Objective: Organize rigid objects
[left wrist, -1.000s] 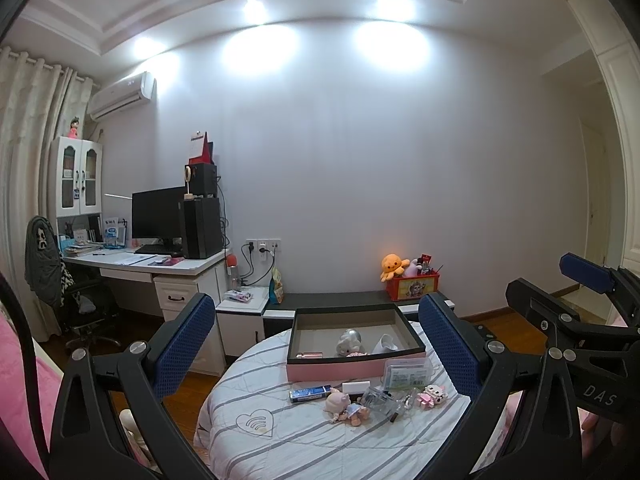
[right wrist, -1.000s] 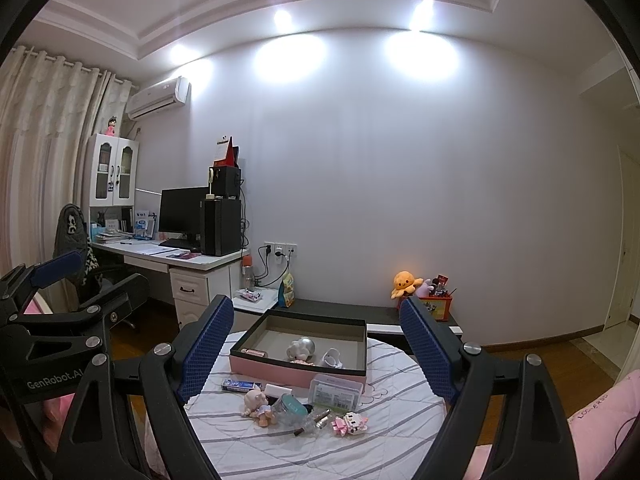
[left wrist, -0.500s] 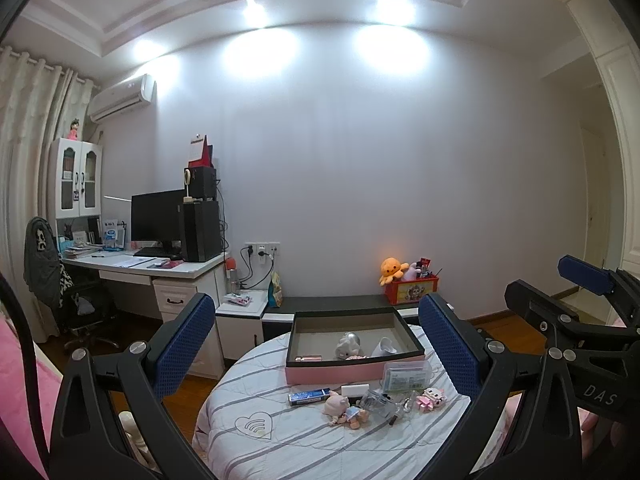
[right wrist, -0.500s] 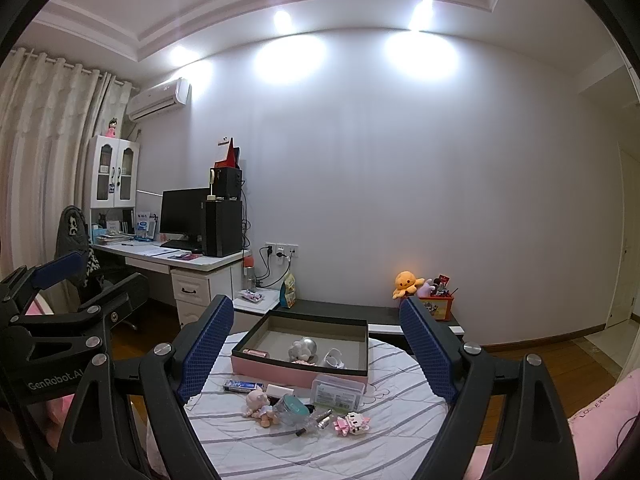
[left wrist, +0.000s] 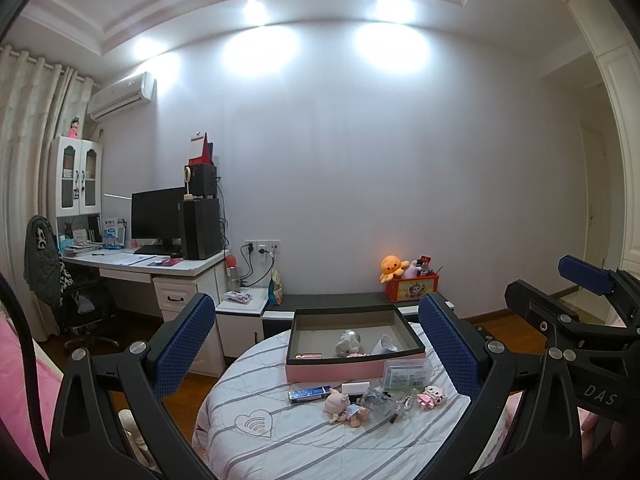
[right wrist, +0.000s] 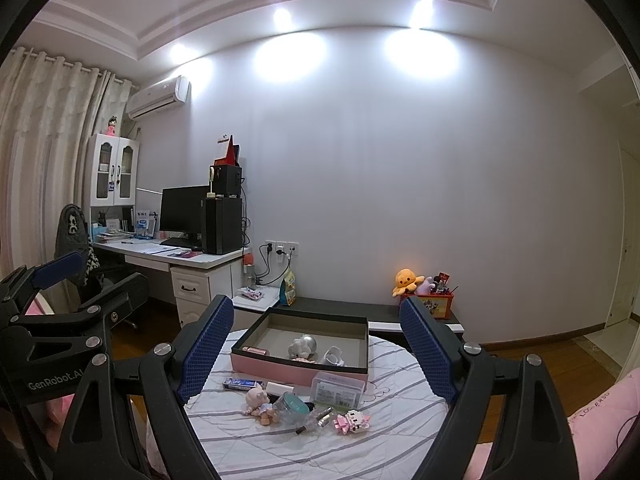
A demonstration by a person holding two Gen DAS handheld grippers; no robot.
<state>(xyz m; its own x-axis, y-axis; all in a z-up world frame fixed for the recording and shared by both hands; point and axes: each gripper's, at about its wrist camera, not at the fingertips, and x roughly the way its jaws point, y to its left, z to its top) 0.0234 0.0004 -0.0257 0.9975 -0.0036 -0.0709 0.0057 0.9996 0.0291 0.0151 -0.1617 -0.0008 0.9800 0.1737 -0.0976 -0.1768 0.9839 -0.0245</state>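
Observation:
A pink box with a black rim [left wrist: 352, 371] [right wrist: 296, 369] stands on the round striped table [left wrist: 280, 452] [right wrist: 248, 452]. In it lie a silvery figurine [left wrist: 348, 342], a white piece [left wrist: 384, 346] and a pink tube [left wrist: 308, 356]. In front of it lie a blue tube [right wrist: 242, 382], a pig doll [right wrist: 260, 400], a teal-lidded jar [right wrist: 294, 404], a clear case [right wrist: 336, 390] and a pink block toy [right wrist: 352, 422]. My left gripper [left wrist: 315, 300] and right gripper [right wrist: 316, 303] both hover open short of the table, level, with nothing between the fingers.
A desk [left wrist: 132, 264] with a monitor and a chair [left wrist: 52, 272] stands at the left. A low black bench [right wrist: 340, 308] along the wall carries a red box and an orange plush [right wrist: 406, 280]. Pink bedding [right wrist: 608, 412] lies at the right.

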